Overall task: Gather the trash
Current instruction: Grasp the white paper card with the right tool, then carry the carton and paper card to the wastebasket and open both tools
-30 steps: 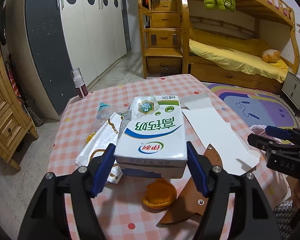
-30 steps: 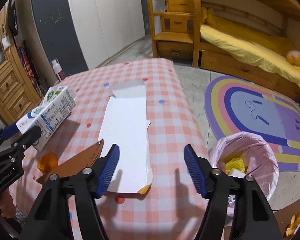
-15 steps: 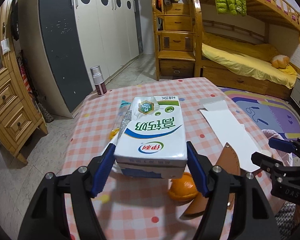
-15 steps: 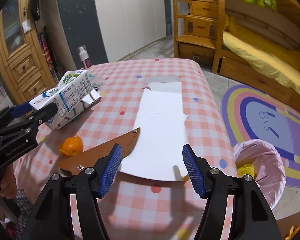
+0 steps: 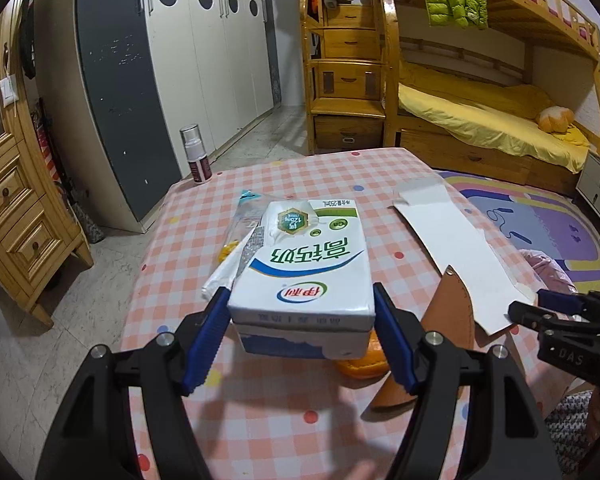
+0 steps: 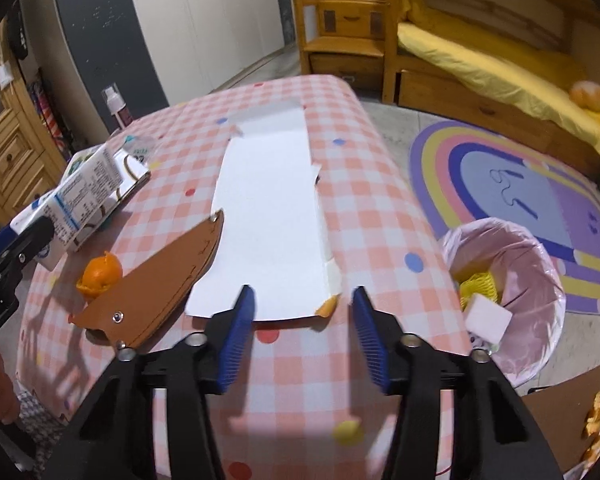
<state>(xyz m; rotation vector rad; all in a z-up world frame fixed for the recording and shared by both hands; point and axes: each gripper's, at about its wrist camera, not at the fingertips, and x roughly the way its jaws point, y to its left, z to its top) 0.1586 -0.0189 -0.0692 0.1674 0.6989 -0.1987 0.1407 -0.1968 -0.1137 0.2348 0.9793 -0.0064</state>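
Checked table [image 6: 380, 216] fills a bedroom with a bunk bed [image 5: 480, 112]; left gripper [image 5: 300, 332] pinches the milk carton [image 5: 304, 272]; right gripper [image 6: 302, 320] is spread wide.

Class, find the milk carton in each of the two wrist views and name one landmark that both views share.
Left wrist view: the milk carton sits at centre, clamped between the fingers of the left hand-held gripper.
Right wrist view: the carton is at the left edge.
Shared landmark: the brown leather sheath beside the white cardboard sheet.
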